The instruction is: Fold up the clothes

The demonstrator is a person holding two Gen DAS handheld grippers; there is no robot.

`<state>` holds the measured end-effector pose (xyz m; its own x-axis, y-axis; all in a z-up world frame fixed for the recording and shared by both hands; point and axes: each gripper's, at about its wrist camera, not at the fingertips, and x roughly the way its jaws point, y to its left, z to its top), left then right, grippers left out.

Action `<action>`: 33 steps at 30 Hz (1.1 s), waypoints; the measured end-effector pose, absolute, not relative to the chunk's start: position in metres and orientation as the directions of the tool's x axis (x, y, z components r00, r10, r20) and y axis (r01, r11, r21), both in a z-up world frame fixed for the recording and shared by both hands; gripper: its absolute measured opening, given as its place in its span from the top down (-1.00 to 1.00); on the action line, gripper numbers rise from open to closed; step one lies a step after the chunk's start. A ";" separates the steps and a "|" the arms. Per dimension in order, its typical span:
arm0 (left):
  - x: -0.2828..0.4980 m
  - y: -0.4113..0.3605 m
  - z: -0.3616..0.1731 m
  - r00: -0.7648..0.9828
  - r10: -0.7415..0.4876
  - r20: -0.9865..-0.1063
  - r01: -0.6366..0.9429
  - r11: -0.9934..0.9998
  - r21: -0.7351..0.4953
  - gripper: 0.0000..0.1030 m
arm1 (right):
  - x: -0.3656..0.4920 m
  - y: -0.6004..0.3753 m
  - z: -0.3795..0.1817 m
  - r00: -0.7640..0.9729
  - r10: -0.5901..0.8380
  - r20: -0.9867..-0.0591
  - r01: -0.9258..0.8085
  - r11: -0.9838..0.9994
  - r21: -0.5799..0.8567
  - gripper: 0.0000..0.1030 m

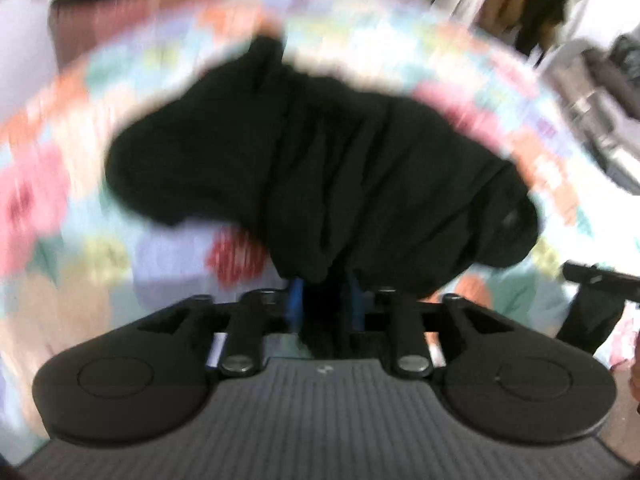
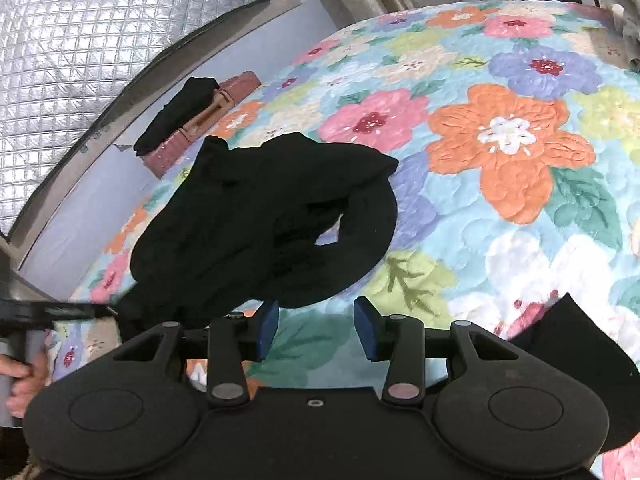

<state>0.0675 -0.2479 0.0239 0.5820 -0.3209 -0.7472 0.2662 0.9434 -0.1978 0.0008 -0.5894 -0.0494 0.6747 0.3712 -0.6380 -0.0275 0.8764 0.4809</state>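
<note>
Floral quilted bedspread (image 2: pixel 500 136), silver quilted panel (image 2: pixel 80 32) beside bed

The left claw (image 1: pixel 325 300) has its blue fingers (image 1: pixel 294 300) drawn close together, pinched on black cloth that bunches up and hides their tips; its view is smeared with motion blur. The right claw (image 2: pixel 316 326) hangs with its blue pads (image 2: pixel 269 326) spread wide apart, nothing between them. At the right view's lower left edge, the person's left hand (image 2: pixel 24 380) grips a handle.
</note>
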 end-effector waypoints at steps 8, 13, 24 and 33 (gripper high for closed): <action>0.058 -0.300 0.029 0.549 -0.529 -0.647 0.510 0.825 -0.243 -0.03 | 0.009 -0.586 -0.060 0.656 0.339 -0.674 -0.010 0.898 0.441 -0.02; 0.064 -0.359 -0.008 0.523 -0.394 -0.756 0.595 0.803 -0.007 -0.08 | 0.012 -0.594 -0.069 0.631 0.428 -0.648 0.020 0.825 0.565 -0.03; 0.104 -0.328 -0.019 0.539 -0.267 -0.799 0.437 0.899 -0.005 0.79 | 0.010 -0.613 -0.079 0.657 0.388 -0.646 0.117 0.794 0.596 -0.07; 0.128 -0.265 -0.018 0.604 -0.214 -0.768 0.191 0.974 -0.122 0.79 | 0.012 -0.614 -0.086 0.664 0.384 -0.642 0.135 0.782 0.608 -0.17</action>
<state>0.1280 -0.2651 -0.0180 0.6041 -0.2144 -0.7675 0.1908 0.9740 -0.1219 0.0122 -0.6139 -0.0862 0.6638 0.3843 -0.6416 0.1349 0.7822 0.6082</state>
